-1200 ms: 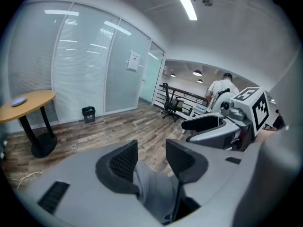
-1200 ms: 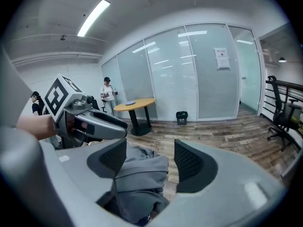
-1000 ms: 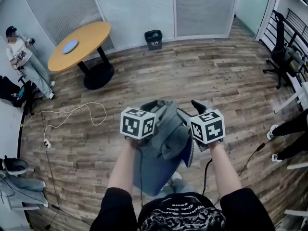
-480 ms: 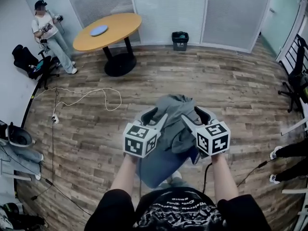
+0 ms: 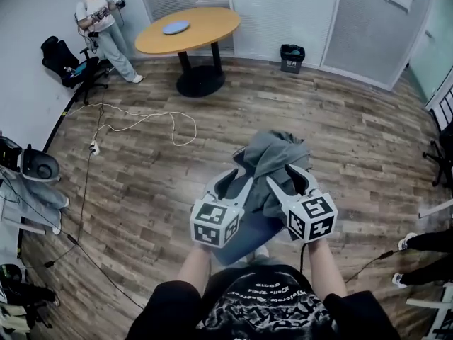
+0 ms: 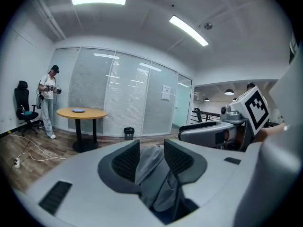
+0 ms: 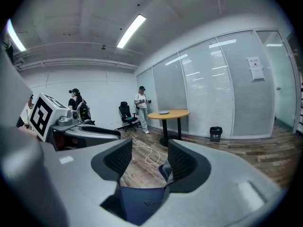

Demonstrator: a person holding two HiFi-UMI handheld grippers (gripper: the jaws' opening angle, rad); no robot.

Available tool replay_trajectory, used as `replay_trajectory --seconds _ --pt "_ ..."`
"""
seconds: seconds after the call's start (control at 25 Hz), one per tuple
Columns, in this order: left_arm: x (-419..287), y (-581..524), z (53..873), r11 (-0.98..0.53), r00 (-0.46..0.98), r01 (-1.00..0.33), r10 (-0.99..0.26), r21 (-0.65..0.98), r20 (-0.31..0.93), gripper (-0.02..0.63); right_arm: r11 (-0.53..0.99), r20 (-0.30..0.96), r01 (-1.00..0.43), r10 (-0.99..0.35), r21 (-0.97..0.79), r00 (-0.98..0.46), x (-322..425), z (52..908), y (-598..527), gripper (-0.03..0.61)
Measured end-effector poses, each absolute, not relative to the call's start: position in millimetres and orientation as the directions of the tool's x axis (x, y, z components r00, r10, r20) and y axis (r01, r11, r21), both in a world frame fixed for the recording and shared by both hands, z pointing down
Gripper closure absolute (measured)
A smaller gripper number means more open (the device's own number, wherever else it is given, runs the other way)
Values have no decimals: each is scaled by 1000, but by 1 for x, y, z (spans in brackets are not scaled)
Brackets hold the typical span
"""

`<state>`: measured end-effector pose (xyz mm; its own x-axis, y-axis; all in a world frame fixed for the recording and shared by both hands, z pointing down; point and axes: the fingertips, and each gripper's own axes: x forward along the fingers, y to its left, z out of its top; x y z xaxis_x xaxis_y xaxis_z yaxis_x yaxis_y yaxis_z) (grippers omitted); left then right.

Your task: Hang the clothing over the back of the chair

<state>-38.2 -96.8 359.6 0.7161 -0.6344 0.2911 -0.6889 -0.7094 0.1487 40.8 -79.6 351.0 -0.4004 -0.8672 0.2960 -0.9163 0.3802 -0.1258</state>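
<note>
A grey garment with a blue lining (image 5: 272, 167) hangs in the air in front of me, bunched between both grippers. My left gripper (image 5: 237, 180) is shut on a grey fold (image 6: 152, 167) that fills the gap between its pads. My right gripper (image 5: 289, 179) has just been closing its jaws; blue lining (image 7: 142, 200) spans the lower part of the gap and runs up along the right pad (image 7: 179, 162), with floor showing above it. A black office chair (image 5: 67, 61) stands far off at the left wall.
A round wooden table (image 5: 187, 28) stands ahead, with a black bin (image 5: 291, 57) by the glass wall. A white cable (image 5: 145, 122) loops across the wood floor. A person (image 5: 100, 21) stands by the table. Clothes and gear (image 5: 32, 183) lie at the left edge.
The head view has swung left: table and bin shifted right in the picture. Both grippers moved along with the garment, still side by side. The right jaws stand a little narrower.
</note>
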Motion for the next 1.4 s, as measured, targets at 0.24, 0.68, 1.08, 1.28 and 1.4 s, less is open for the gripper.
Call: replay_trajectory --seconds 0.24,0.68,1.08,1.28,1.4 --pt "-54 -76 375 -650 669 -740 -686 172 286 449 448 278 -892 -850 -66 -448 12 367 -62 350" --pt "-70 -42 417 -576 612 -789 -717 212 333 495 417 310 -906 -854 -77 -419 -4 403 -38 463" --pt "-67 -32 428 -556 581 -811 -733 180 353 590 434 319 -898 -843 -75 -434 -7 410 -31 572" --pt "-68 -32 436 -560 583 -809 -725 178 367 604 441 353 -894 -827 -74 -437 -12 426 -28 574" --pt "-68 -31 443 -558 581 -810 -719 182 381 604 430 378 -900 -823 -71 -423 -13 437 -25 574"
